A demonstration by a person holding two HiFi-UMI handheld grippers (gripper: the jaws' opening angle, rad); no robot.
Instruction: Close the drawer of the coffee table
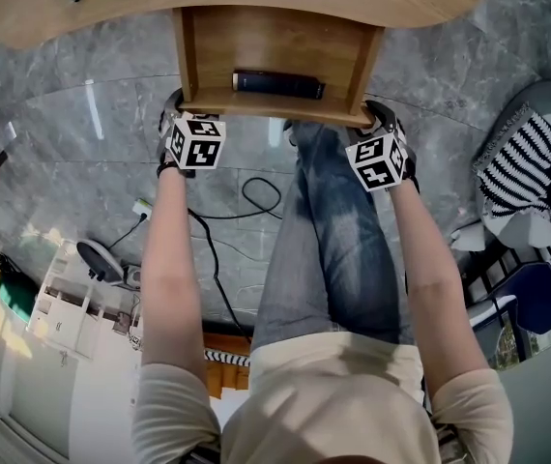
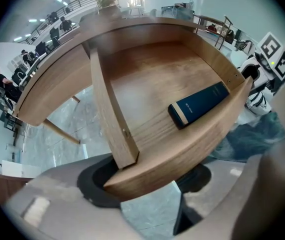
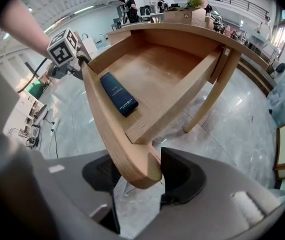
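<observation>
Both arms stretch forward; left gripper (image 1: 176,104) and right gripper (image 1: 380,114) point steeply down, jaws wide, straddling drawer (image 1: 266,106) corners.

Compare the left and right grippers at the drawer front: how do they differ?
The left gripper straddles the drawer front at its left end; the right gripper straddles its right end. In the head view the right gripper sits slightly lower in the frame than the left gripper. Shared: both point steeply down, jaws either side of the wood; whether they press it is unclear.
</observation>
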